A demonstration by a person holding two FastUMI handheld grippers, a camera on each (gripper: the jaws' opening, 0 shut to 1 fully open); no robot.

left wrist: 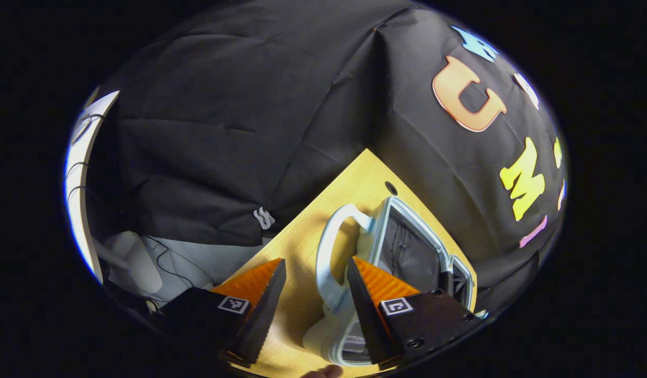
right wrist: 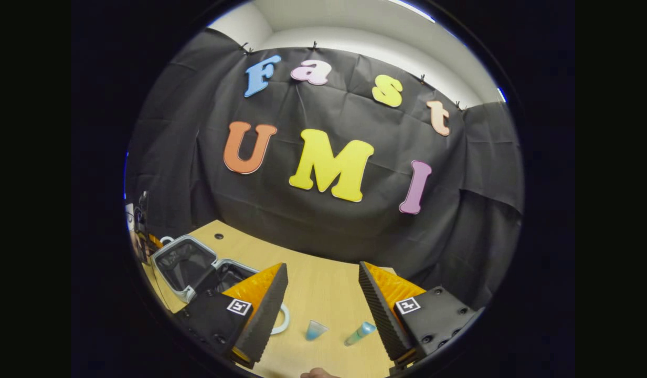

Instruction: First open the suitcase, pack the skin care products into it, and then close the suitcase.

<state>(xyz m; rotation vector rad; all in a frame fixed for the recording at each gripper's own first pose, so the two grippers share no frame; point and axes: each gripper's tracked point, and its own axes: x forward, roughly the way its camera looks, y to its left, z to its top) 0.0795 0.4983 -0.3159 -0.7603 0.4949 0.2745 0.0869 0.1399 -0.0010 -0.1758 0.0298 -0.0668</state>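
Suitcase [right wrist: 197,268]: lies open near the worktop's [right wrist: 323,286] far left corner, lid up.
Products: small cone-shaped bottle [right wrist: 316,330] and slim tube [right wrist: 360,333] near the front edge; probably light, smooth, prone to rolling; best pinched mid-body.
Right tool [right wrist: 323,294]: spread open, empty, both products just ahead between its fingers.
Left tool [left wrist: 315,286]: open, the suitcase handle [left wrist: 328,257] between its fingers, ungripped.

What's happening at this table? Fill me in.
A person is packing skin care products into a small suitcase, holding a two-finger tool in each hand. The suitcase already lies open on the wooden table. The left tool is open, its fingers straddling the case's pale handle without pressing it. The right tool is open above a small blue cone-shaped item and a blue-green tube, both on the table, not yet packed.
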